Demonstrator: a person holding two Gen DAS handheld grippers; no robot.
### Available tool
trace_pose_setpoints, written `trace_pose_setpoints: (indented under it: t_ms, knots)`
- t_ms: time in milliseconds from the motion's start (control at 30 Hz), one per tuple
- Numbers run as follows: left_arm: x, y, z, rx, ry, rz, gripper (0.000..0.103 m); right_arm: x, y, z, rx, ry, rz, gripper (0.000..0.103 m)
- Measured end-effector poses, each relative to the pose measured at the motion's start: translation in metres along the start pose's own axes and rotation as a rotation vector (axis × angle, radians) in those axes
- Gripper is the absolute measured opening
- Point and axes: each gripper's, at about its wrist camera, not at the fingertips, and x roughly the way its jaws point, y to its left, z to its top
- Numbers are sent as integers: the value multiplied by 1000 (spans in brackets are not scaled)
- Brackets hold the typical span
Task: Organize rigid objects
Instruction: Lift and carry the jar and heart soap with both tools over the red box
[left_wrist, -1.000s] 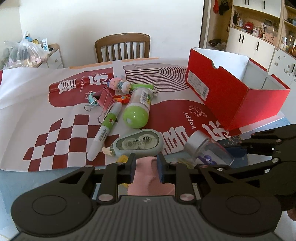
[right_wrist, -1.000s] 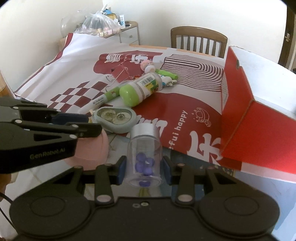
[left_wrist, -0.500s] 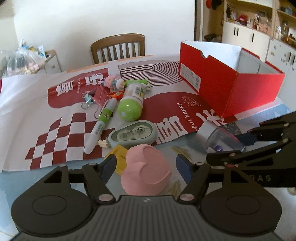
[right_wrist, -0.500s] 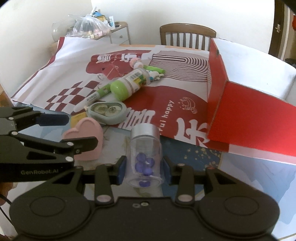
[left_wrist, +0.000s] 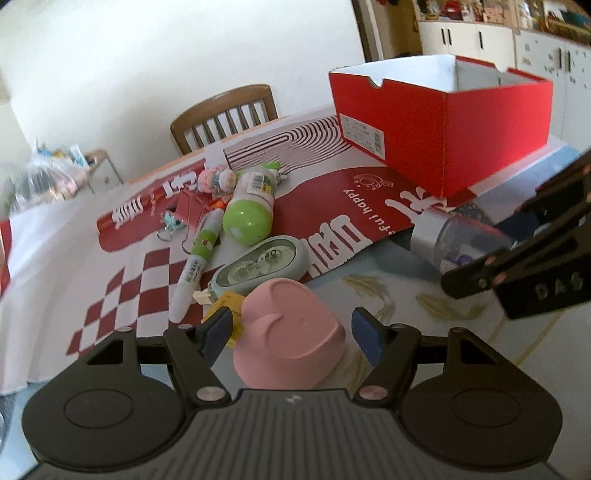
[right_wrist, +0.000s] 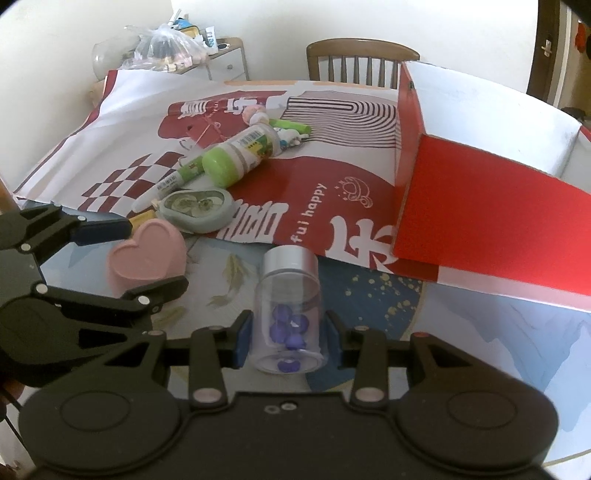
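The left gripper (left_wrist: 291, 334) stands with its jaws spread on either side of the pink heart-shaped box (left_wrist: 290, 332), which rests on the counter (right_wrist: 369, 295); the blue pads (left_wrist: 216, 332) are clear of its sides, so nothing is held. The jaws have just been opening, with the heart between them. The right gripper (right_wrist: 286, 338) has its jaws closed on the clear plastic jar with a silver cap and purple pieces inside (right_wrist: 288, 314), low over the counter.

The likely step is carrying the jar to the open red cardboard box (left_wrist: 443, 122), which stands well apart to the right. To do it well, the jar should probably be lifted clear of the box's near wall before release. The left gripper would do best to centre on the heart's flat flanks before closing, since its rounded lobes could slip.
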Motion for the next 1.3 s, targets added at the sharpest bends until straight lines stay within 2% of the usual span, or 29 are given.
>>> trace_pose_setpoints:
  t_ms: [100,167,300,533,733,1000,1300]
  knots:
    - [2,-6,-3,43,-11,33,71,-2,-2,-2,6,2,-7,39]
    - [2,-7,-4,56,-20,51,64,-2,-1,-2,8,1,-12,39]
    - [1,-4,-3,37,-24,48,63,-5,-1,-3,12,2,-18,39]
    - [-11,13,9,-83,-23,-14,62,-18,-1,-3,26,6,-47,39]
    - [-39,24,32,-182,-67,-79,62,-46,2,3,32,-29,-68,39]
    - [-78,20,71,-206,-147,-144,62,-94,-3,21,47,-96,-121,39]
    - [-89,7,118,-187,-195,-187,63,-126,-37,45,91,-167,-176,39]
